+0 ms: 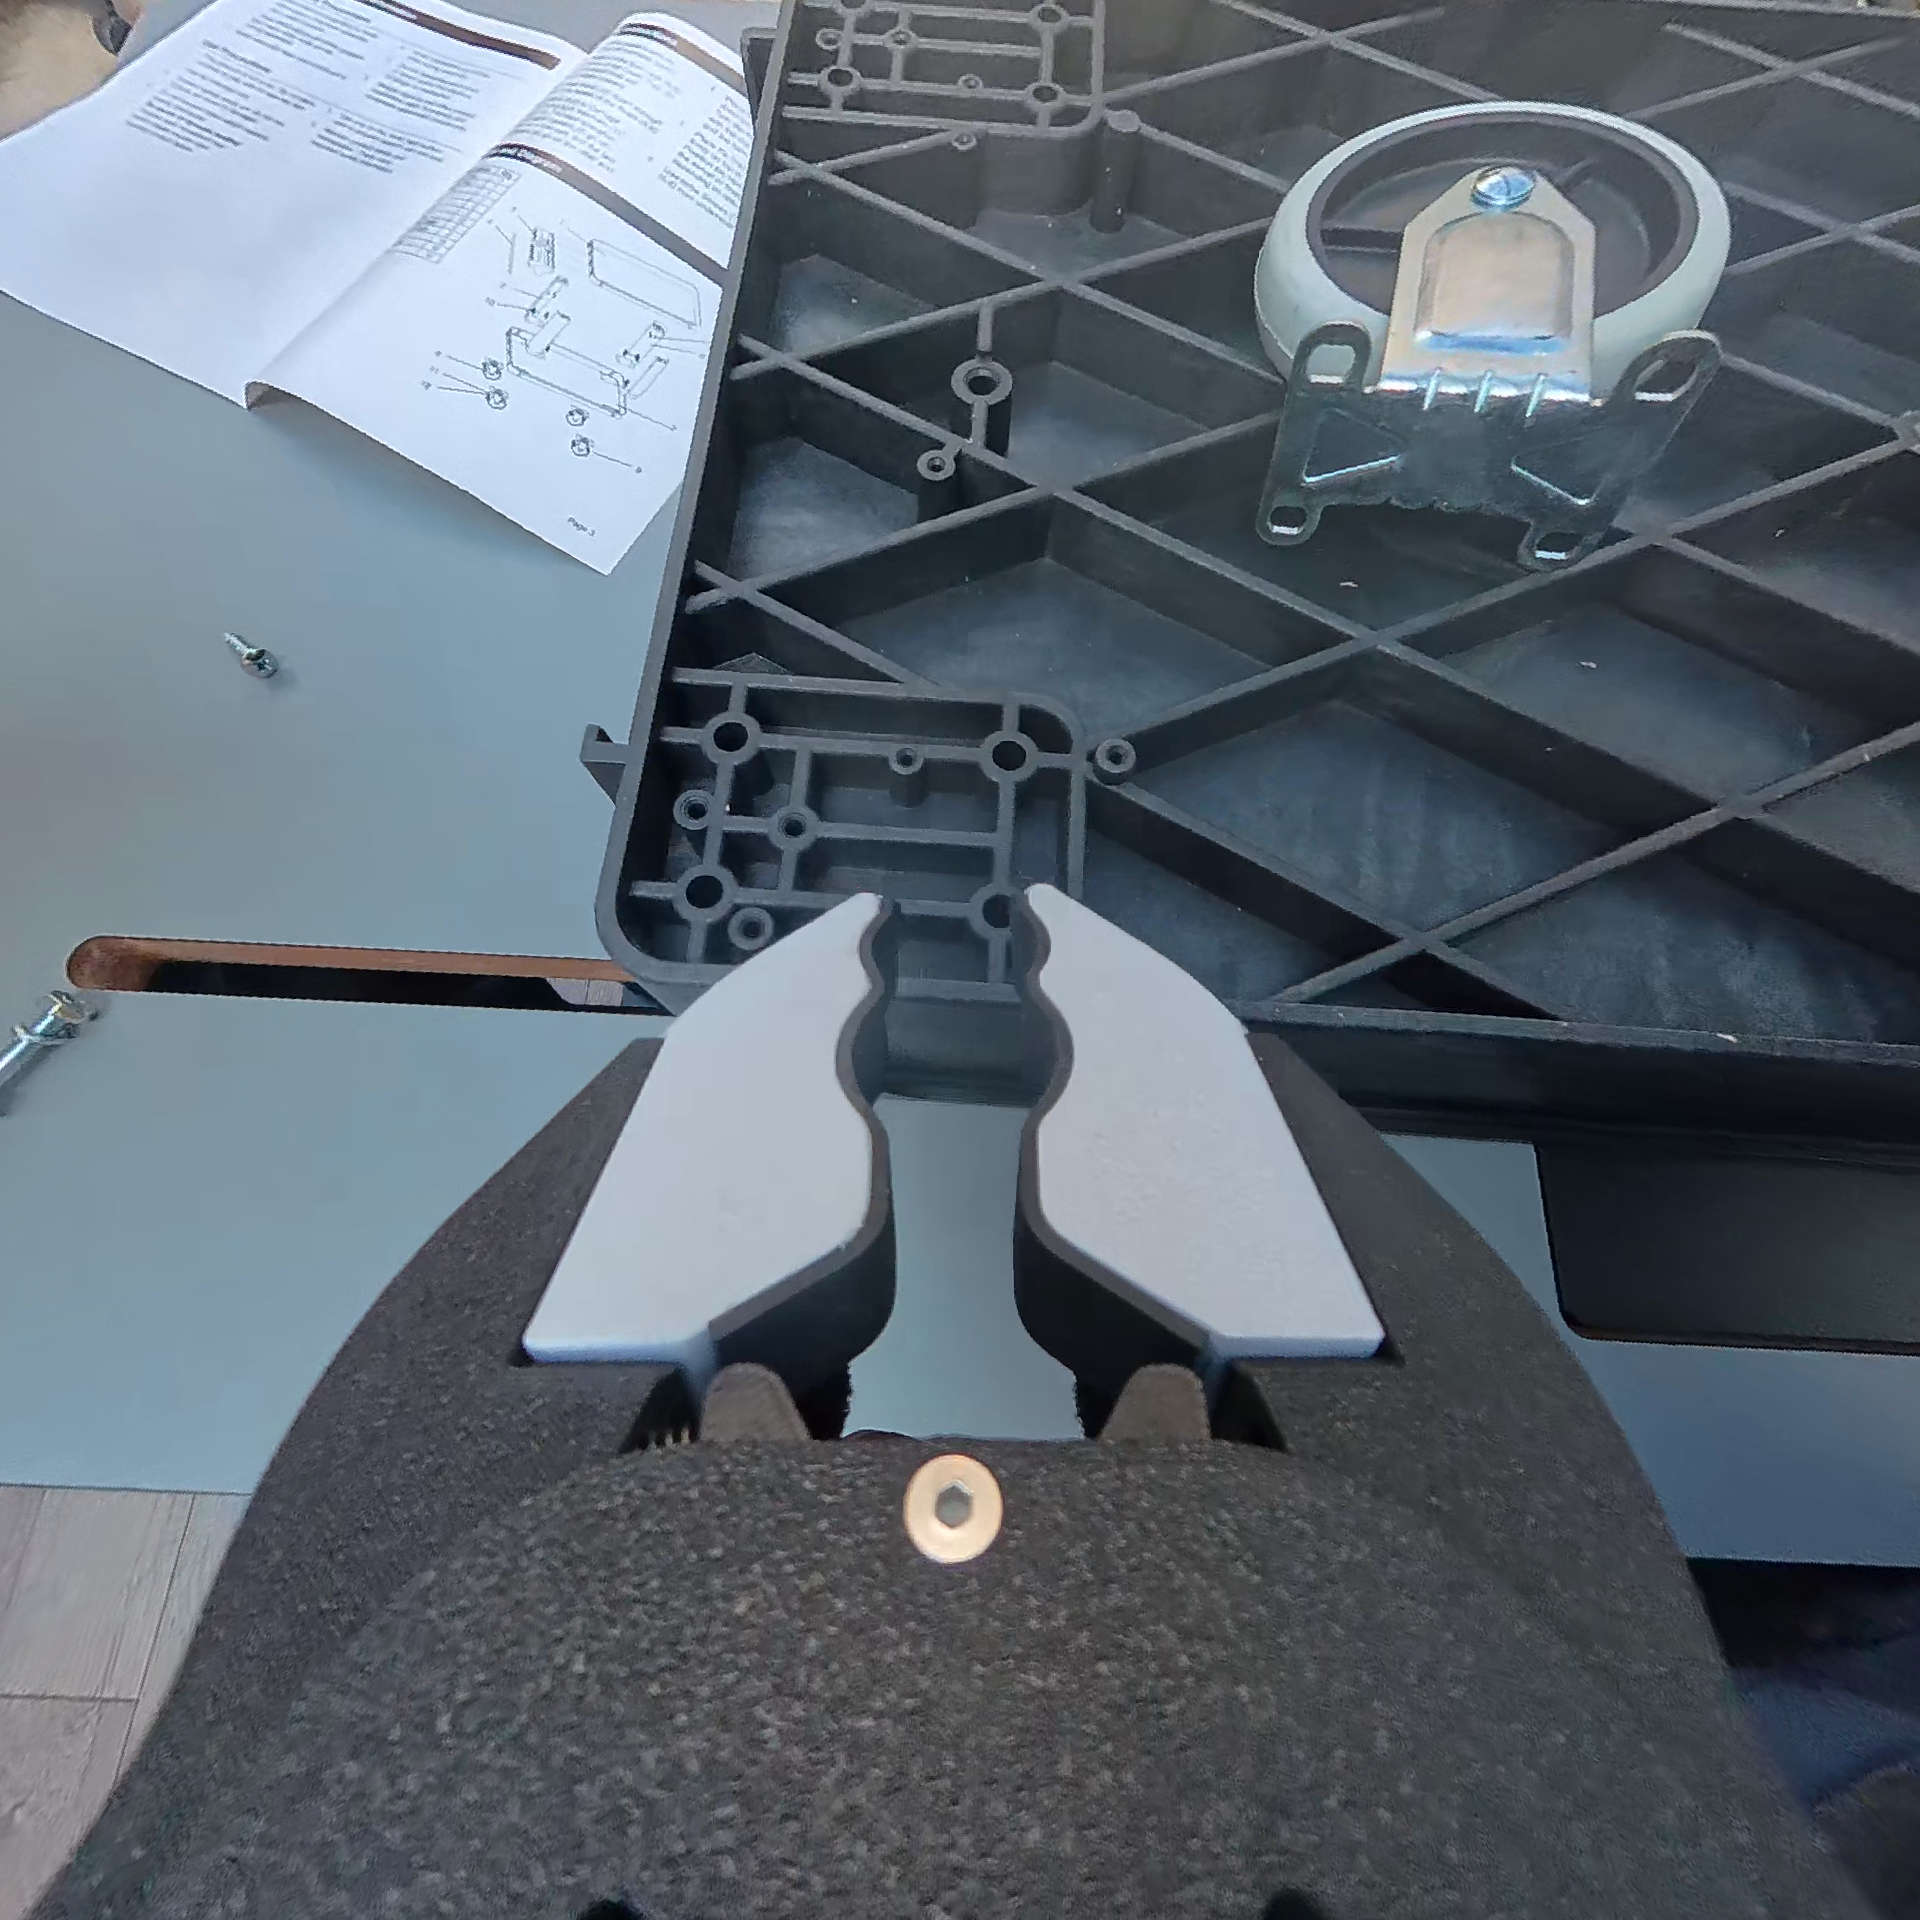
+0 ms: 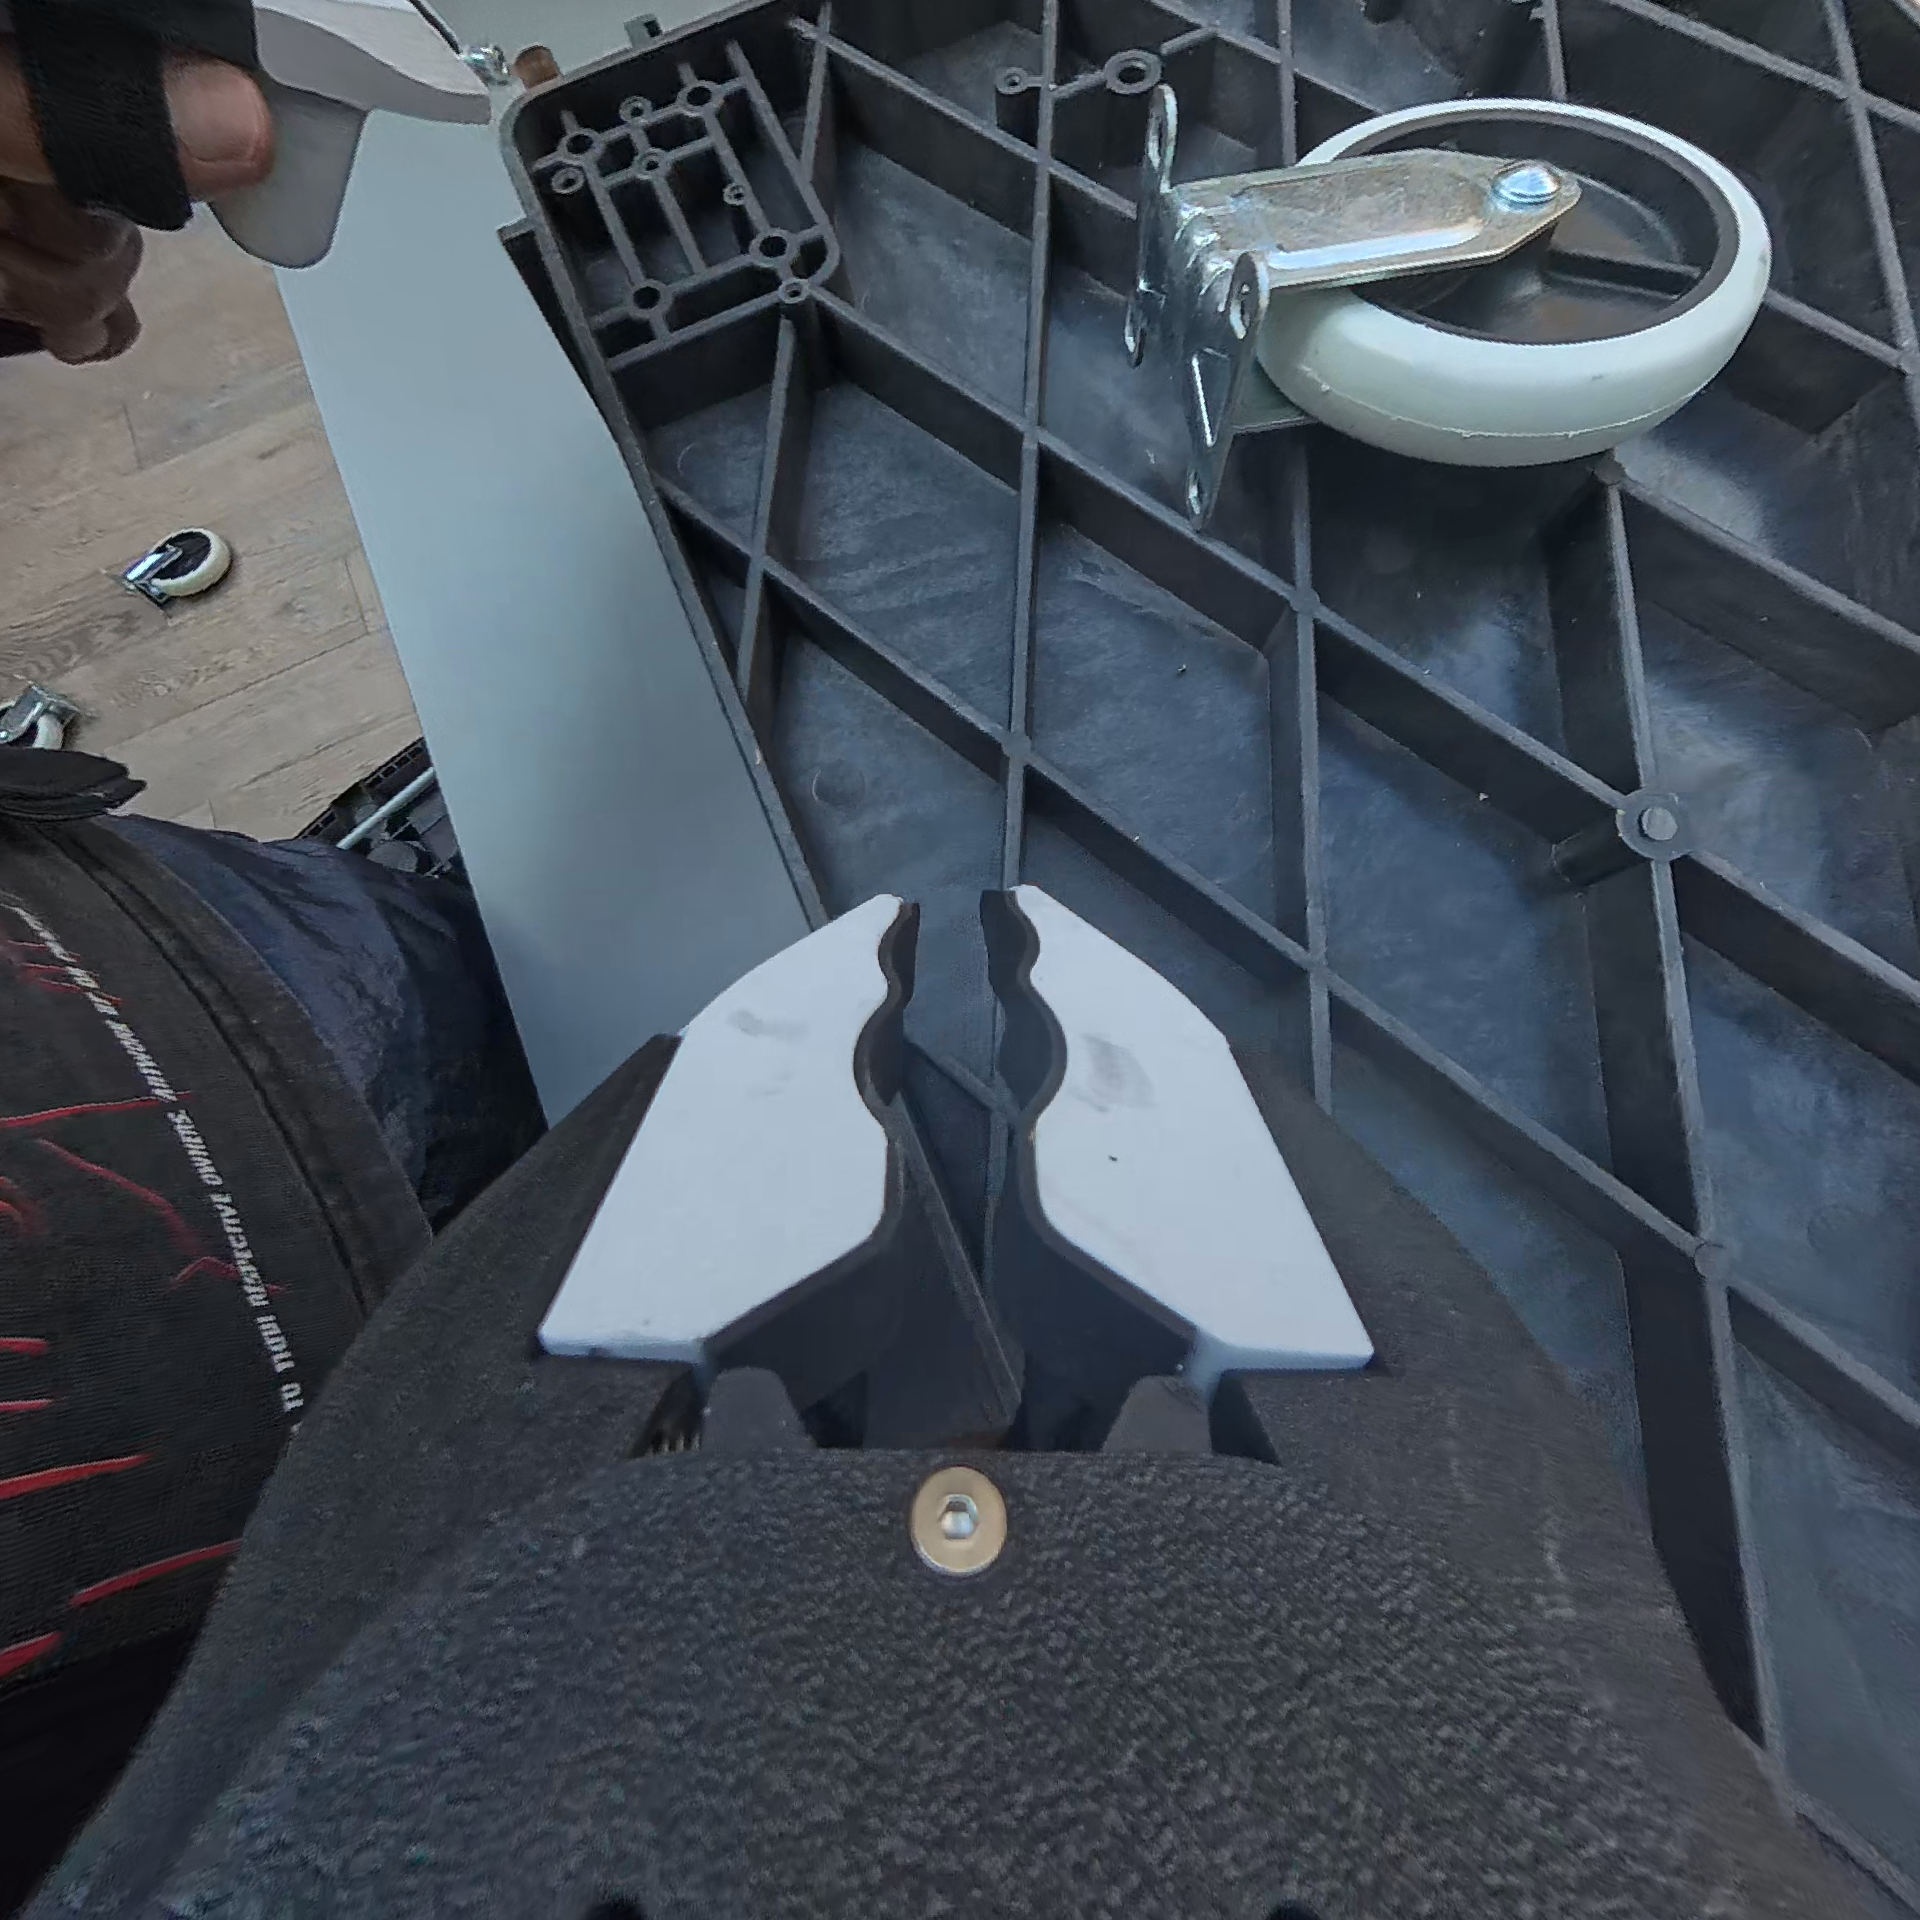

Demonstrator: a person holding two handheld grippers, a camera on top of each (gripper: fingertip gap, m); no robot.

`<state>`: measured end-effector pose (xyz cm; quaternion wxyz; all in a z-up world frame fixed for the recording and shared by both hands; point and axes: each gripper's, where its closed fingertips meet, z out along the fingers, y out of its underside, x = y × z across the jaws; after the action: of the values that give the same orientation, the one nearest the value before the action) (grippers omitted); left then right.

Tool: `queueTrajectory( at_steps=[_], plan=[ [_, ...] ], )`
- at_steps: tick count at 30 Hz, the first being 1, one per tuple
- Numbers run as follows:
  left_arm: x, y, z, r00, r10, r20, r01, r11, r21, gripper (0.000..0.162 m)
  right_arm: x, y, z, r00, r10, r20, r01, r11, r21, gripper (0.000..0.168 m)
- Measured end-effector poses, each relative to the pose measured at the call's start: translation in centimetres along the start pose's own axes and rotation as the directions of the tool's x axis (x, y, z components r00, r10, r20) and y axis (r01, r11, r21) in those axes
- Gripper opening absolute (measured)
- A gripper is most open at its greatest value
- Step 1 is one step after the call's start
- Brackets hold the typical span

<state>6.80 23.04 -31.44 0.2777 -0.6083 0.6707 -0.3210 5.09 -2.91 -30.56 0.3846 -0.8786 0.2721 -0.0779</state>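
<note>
A black ribbed plastic platform (image 1: 1351, 665) lies underside up on a grey table. A caster with a grey-white wheel and metal bracket (image 1: 1475, 343) lies loose on its ribs. My left gripper (image 1: 956, 904) is open and empty, just above the platform's near corner mounting pad with screw holes (image 1: 852, 810). In the right wrist view the platform (image 2: 1403, 831) fills the frame and the caster (image 2: 1455, 312) lies at the far right. My right gripper (image 2: 951, 904) has its jaws almost together, with one of the platform's ribs (image 2: 1029, 623) running into the narrow gap.
An open instruction booklet (image 1: 416, 239) lies at the far left of the table. A small screw (image 1: 252, 657) and a bolt (image 1: 42, 1039) lie near a slot in the table (image 1: 312, 961). Two more casters (image 2: 182, 561) lie on the wooden floor. A gloved hand (image 2: 104, 156) shows at the top left. The tips of one gripper are about 25 centimetres away from the tips of the other. The platform (image 2: 1403, 831) lies some 15 centimetres from my right tips, 30 centimetres from my left tips. The caster (image 2: 1455, 312) sits 20 centimetres or so from the ends of my right fingers.
</note>
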Motion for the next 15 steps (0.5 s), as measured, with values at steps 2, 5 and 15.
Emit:
queueTrajectory(
  at_steps=[2,5,15],
  plan=[
    [0.5,0.3,-0.8,1.0,-0.006,0.007,0.006,1.0,0.005,0.021,-0.8,0.3,-0.4,1.0,-0.004,0.023,0.004,1.0,0.006,0.013],
    [1.0,0.8,-1.8,1.0,-0.02,0.017,0.02,1.0,0.003,0.021,-2.1,0.8,-0.7,0.998,-0.019,0.052,0.019,1.0,0.003,0.013],
    [1.0,1.1,-1.3,0.999,0.013,-0.047,-0.014,1.0,-0.016,0.021,-3.9,0.9,-0.9,1.0,0.008,0.027,-0.008,1.0,-0.011,0.014]
  ],
)
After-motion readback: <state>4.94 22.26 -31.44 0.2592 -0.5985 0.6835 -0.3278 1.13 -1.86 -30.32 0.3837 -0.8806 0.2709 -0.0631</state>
